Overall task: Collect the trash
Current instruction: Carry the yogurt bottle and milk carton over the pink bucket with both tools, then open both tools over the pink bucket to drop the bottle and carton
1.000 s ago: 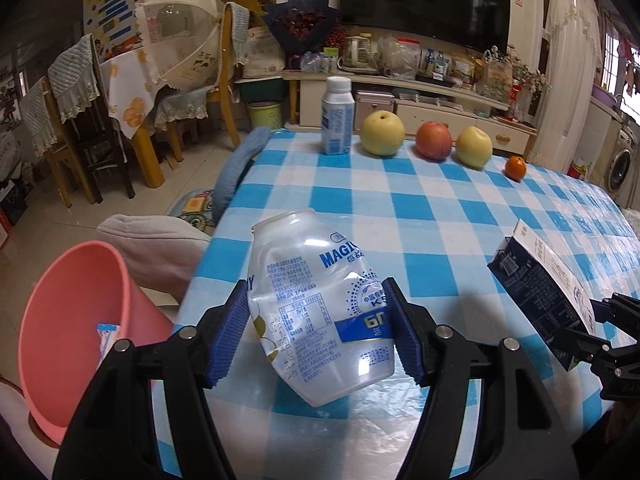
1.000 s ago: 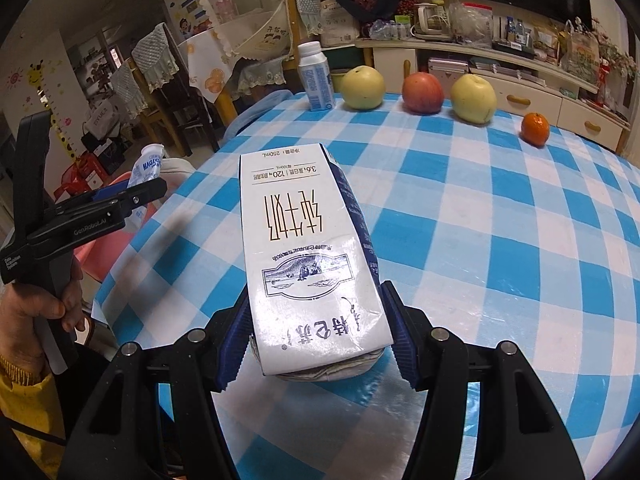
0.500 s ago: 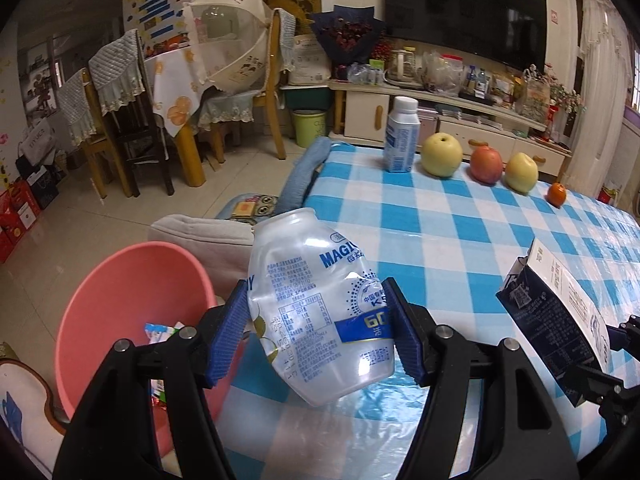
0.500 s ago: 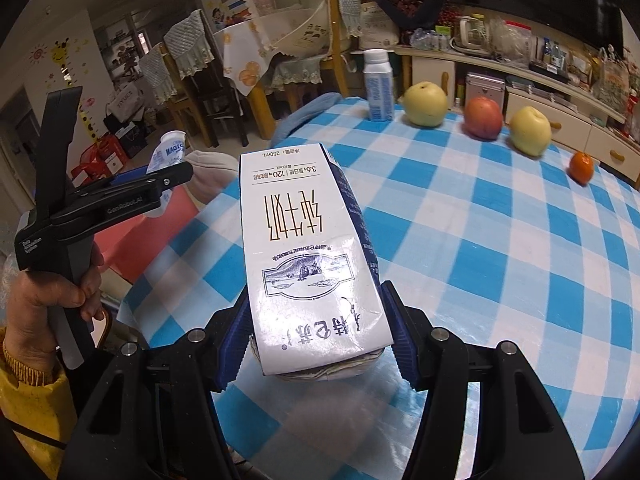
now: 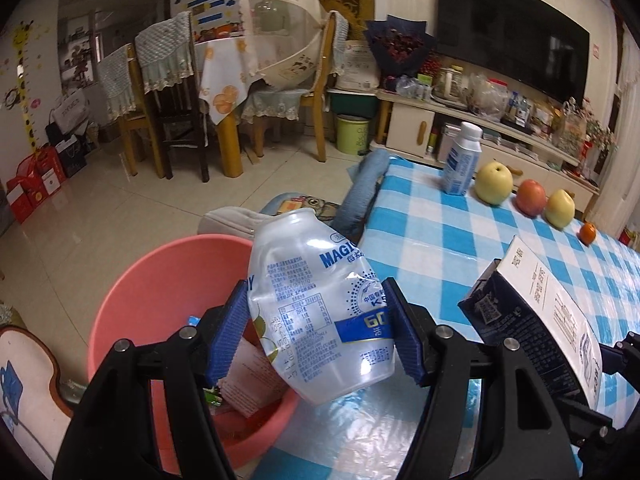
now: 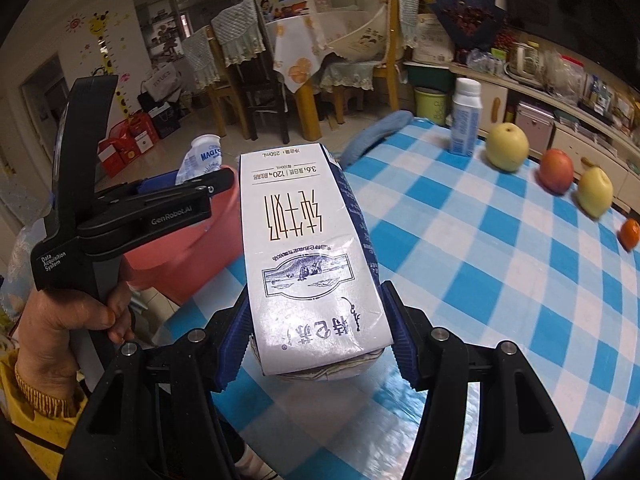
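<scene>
Counted: two pears [image 6: 507, 147], one apple [image 6: 556, 171], one orange [image 6: 630, 233], two bottles [image 5: 320, 312], one carton [image 6: 308, 256], one basin [image 5: 160, 280].

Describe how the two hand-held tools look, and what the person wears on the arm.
Both tools are matte black plastic with blue ribbed pads and silver screws on the finger arms. The left tool, seen from the right wrist camera, carries white lettering, "GenRobot.AI" and "Data Acquisition System", on its pistol-style handle. The hand holding it comes out of a yellow sleeve. No cables are visible.

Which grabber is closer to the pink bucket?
Left. The left gripper, holding the crushed bottle, hangs right by the pink bucket. The right gripper, with the milk carton, sits farther back over the table.
</scene>
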Available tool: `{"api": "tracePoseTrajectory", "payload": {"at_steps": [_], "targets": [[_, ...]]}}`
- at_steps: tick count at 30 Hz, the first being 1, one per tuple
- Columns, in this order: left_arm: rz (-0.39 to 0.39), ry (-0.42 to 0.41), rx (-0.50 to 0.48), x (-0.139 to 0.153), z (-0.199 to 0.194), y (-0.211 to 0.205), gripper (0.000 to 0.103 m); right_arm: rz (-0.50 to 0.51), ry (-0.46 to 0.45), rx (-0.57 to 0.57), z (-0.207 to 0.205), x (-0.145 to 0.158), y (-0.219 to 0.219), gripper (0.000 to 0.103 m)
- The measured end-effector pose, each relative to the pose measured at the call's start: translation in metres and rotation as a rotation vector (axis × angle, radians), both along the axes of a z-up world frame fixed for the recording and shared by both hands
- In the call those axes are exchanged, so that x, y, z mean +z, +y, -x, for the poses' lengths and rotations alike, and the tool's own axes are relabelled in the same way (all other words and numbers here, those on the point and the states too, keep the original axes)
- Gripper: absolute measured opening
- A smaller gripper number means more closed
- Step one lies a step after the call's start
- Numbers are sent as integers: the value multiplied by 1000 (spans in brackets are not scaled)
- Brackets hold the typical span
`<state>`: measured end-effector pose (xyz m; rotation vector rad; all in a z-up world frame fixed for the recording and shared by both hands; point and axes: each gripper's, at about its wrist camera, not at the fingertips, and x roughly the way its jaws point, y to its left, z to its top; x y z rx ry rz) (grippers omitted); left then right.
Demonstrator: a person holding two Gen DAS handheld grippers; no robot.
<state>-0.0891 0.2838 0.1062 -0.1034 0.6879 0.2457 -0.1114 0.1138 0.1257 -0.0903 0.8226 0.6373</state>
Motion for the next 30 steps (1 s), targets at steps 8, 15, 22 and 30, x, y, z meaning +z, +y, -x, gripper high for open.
{"api": "tracePoseTrajectory", "payload": {"at_steps": [8, 15, 22, 30], "targets": [[22, 1, 100, 0, 5, 38, 67, 25, -10, 76, -6, 3, 52, 62], [15, 6, 177, -1, 11, 65, 67, 41, -16, 135, -9, 1, 92, 62], [38, 11, 240, -3, 19, 92, 67, 58, -15, 177, -15, -3, 124, 62], [74, 9, 295, -8, 27, 121, 67, 72, -4, 213, -20, -12, 156, 62]]}}
